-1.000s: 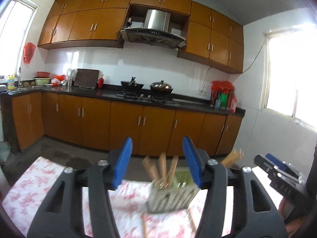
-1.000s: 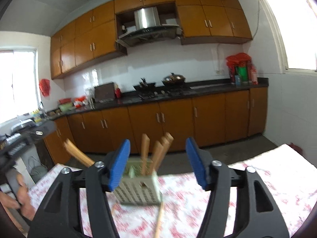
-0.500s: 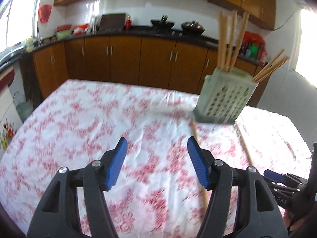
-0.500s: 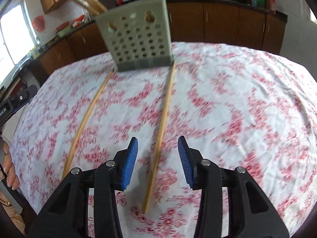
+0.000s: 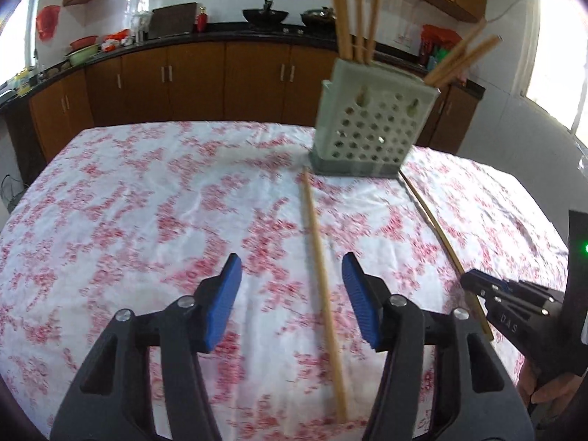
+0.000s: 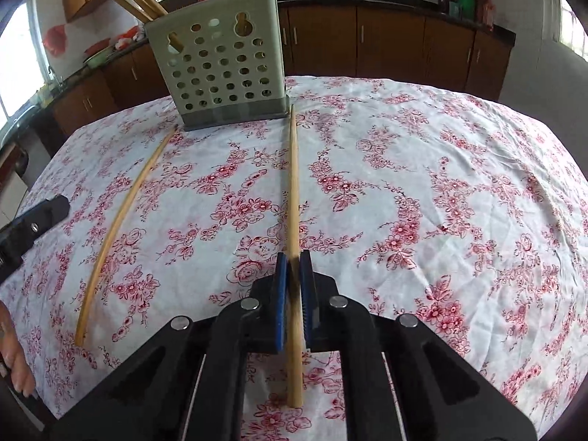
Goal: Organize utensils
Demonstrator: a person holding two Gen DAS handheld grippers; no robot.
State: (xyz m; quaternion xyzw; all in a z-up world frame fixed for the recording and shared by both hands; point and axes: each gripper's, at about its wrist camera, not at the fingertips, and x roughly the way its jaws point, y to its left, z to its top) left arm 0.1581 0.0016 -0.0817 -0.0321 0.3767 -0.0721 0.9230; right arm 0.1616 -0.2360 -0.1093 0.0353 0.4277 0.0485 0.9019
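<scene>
— Between the fingers of the left gripper (image 5: 292, 299), what shows in its own view?

— Its fingers stand wide apart and hold nothing. One chopstick (image 5: 321, 279) lies on the desk (image 5: 128, 198) between them, nearer the right-hand pad, running ahead towards the perforated holder (image 5: 367, 128). Several chopsticks already stand in that holder, so I judge the sorting partly done. Off to the right of the fingers a second chopstick (image 5: 437, 231) lies loose, its near end under the tip of the other gripper.

— And the right wrist view?

— Straight ahead of the right gripper (image 6: 294, 286), the fingers are narrow, clamped on that second chopstick (image 6: 294, 191). It lies flat on the flowered cloth, its far tip just beside the corner of the holder (image 6: 224, 70). To the left of the fingers lies the first chopstick (image 6: 121, 220), untouched.

— What is left?

— Two sticks to lift and drop in, by my reckoning. The upright sticks crowding the holder's mouth could get in the way; nothing else sits on the cloth. Kitchen cabinets (image 6: 397, 40) stand well behind.
</scene>
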